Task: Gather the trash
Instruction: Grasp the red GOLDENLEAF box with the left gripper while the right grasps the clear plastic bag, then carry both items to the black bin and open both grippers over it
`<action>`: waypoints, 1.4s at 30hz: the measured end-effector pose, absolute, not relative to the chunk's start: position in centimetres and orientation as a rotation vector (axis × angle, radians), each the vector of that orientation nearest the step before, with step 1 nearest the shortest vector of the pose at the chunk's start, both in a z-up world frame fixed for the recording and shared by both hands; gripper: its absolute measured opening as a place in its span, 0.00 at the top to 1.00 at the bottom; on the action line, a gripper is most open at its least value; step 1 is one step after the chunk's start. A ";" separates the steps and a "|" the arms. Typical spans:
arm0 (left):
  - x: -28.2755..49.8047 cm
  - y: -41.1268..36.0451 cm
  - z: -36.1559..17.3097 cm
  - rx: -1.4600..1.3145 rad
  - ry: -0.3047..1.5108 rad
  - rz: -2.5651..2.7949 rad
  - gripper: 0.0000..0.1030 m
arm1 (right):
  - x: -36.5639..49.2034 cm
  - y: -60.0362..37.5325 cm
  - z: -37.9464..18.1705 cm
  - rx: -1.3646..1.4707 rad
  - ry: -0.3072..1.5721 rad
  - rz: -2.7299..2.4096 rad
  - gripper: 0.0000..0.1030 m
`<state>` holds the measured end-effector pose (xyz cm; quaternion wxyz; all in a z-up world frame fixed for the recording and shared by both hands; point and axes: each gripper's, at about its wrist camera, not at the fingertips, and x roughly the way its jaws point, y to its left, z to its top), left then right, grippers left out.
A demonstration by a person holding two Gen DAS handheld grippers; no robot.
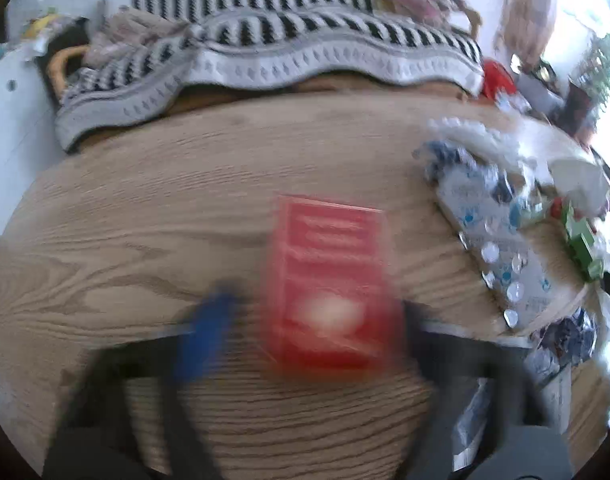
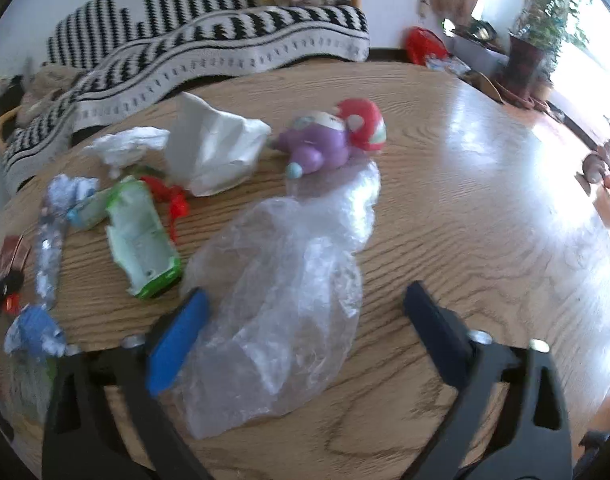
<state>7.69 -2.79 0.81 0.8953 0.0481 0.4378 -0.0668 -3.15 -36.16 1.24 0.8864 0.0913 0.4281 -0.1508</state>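
Observation:
In the left wrist view a red box (image 1: 329, 280) lies on the wooden table (image 1: 145, 208), between the fingers of my open left gripper (image 1: 317, 316); the view is blurred. In the right wrist view a clear crumpled plastic bag (image 2: 281, 304) lies on the table between the wide-open fingers of my right gripper (image 2: 301, 308). Its blue-padded left finger (image 2: 177, 340) touches the bag's edge. Other trash lies left of the bag: a green and white carton (image 2: 143, 236), a crumpled white paper (image 2: 217, 148), a white tissue (image 2: 125, 146) and foil wrappers (image 2: 51, 236).
A purple and red toy figure (image 2: 333, 138) stands behind the bag. A black and white striped blanket (image 2: 209, 40) covers a sofa behind the table. A foil blister sheet (image 1: 501, 248) and a green carton (image 1: 581, 244) lie right of the red box. A potted plant (image 2: 525, 60) stands far right.

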 end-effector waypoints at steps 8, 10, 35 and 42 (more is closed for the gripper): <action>6.5 -0.1 2.7 -0.045 0.936 -0.176 0.47 | -7.5 -38.1 2.3 0.358 0.756 -0.227 0.94; 5.8 0.0 3.5 -0.031 0.916 -0.179 0.47 | -8.3 -37.8 3.4 0.355 0.722 -0.225 0.94; -6.8 -6.8 12.6 -0.028 0.816 -0.434 0.47 | -26.8 -42.8 11.6 0.450 0.520 -0.343 0.94; -16.1 -17.1 12.6 0.071 0.835 -0.678 0.47 | -35.1 -43.9 12.9 0.465 0.457 -0.362 0.94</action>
